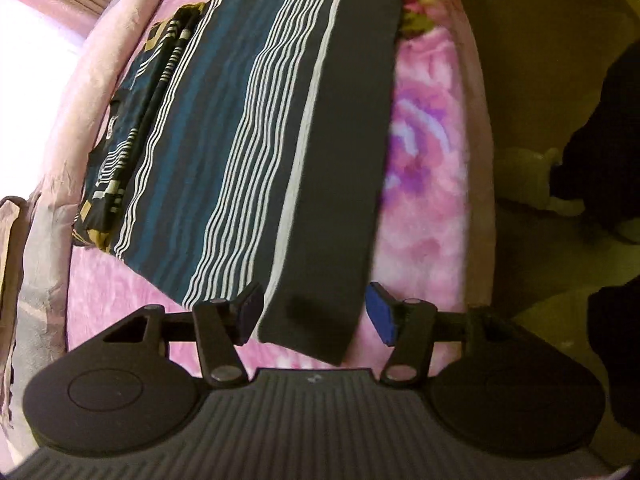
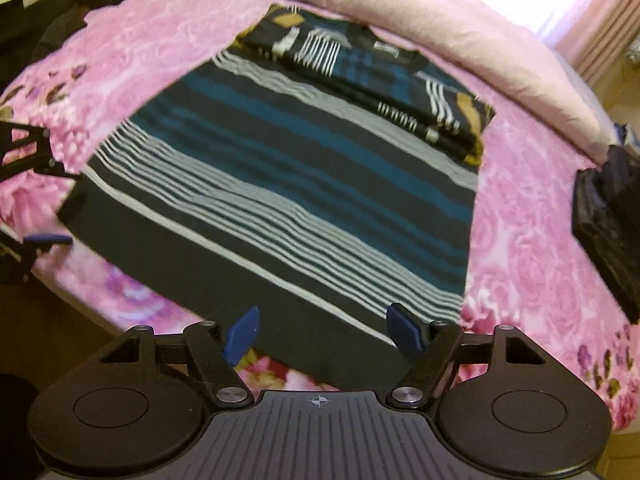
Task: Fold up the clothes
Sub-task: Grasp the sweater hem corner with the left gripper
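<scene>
Flat striped knit shirt [image 2: 280, 184] lies on plush floral blanket [image 2: 520, 240].

One striped shirt [image 2: 280, 184], two grippers [image 1: 316, 312] [image 2: 322, 334]

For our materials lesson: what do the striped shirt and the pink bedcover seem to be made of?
Striped shirt: probably knitted cotton jersey, matte; it lies limp and flat with soft folded sleeves. Pink bedcover: likely plush fleece, slightly shiny; its rose pattern looks fuzzy and raised.
</scene>
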`<state>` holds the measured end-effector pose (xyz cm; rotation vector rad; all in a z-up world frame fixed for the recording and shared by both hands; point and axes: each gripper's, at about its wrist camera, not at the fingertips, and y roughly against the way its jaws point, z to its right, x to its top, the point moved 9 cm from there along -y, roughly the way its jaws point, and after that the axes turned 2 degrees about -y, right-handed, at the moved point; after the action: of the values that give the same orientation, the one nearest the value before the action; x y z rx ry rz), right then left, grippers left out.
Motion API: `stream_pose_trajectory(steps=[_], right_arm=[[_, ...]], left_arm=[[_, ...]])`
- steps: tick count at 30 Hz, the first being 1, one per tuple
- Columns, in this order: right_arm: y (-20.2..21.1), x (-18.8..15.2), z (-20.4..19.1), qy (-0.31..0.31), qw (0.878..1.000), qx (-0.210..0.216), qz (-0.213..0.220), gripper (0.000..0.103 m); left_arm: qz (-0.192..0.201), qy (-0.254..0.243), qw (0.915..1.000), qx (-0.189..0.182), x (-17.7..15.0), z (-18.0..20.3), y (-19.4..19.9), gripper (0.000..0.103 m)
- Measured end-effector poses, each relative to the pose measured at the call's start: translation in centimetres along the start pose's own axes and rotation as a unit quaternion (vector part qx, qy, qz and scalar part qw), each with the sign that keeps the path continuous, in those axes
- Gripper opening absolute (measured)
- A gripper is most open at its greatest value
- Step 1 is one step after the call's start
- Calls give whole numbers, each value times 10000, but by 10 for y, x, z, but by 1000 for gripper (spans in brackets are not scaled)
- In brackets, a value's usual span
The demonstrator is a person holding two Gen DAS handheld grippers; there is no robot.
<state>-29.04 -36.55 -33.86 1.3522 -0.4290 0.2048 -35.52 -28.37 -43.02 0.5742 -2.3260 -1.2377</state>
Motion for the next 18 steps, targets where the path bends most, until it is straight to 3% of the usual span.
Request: stream_pose_trajectory(steps=[3, 9, 14, 18], right_arm=[[-12, -9, 8, 70, 9998, 110, -129, 75], [-26, -26, 11, 453, 9980, 241, -357, 75], [-30, -37, 14, 318, 9987, 189, -360, 75], [-29, -46, 18, 64, 9992, 75, -376, 75]], left_arm=[[-240, 122, 9995, 151, -29, -13, 3, 54], [-176, -1114, 9920, 560, -59, -14, -10, 54], [474, -2223, 9714, 682, -54, -13, -26, 54], [1068, -3054, 9435, 718, -48, -13, -35, 53]])
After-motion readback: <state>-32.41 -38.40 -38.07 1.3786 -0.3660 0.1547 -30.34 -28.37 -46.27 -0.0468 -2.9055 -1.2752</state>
